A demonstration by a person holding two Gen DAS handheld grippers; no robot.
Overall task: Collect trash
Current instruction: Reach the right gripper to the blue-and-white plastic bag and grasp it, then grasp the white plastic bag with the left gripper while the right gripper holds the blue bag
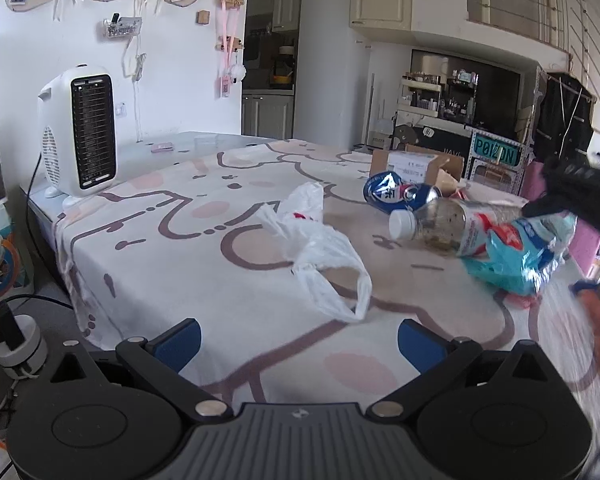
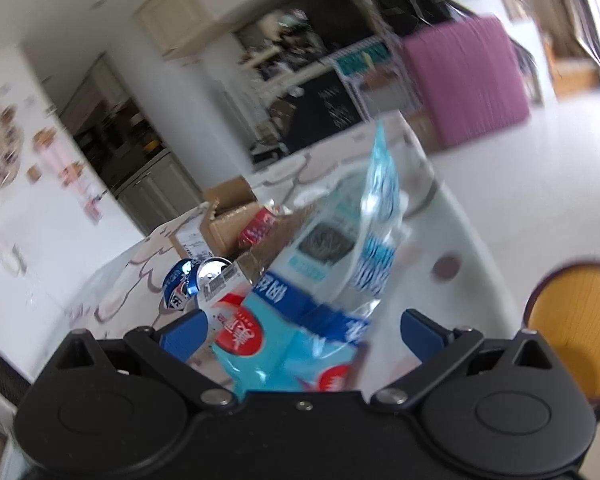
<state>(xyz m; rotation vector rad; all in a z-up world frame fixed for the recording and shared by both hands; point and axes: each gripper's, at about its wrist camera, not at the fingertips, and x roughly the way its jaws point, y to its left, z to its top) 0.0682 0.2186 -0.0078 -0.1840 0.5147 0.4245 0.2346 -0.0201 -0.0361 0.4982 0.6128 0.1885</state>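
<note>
Far left of the left wrist view there's one white fan heater (image 1: pixel 78 132) standing on the worktop (image 1: pixel 204 264), which has a cartoon-print cloth over it. Mid-frame lies one crumpled white plastic bag (image 1: pixel 320 252), handles toward the bottom. Right of centre, one crushed blue can (image 1: pixel 400 196) and one clear bottle (image 1: pixel 436 226) lying on its side, white cap pointing left, long axis running left to right. Behind them one open cardboard box (image 1: pixel 416 166), and a "POISON" sign (image 1: pixel 496 156) further back. The left hand-held gripper (image 1: pixel 300 340) is released, nothing between its blue pads. The right hand-held gripper (image 2: pixel 304 332) has the teal snack wrapper (image 2: pixel 296 332) between spread fingers; can't tell if it's actually pinched. Wrapper writing is too blurry to read.
</note>
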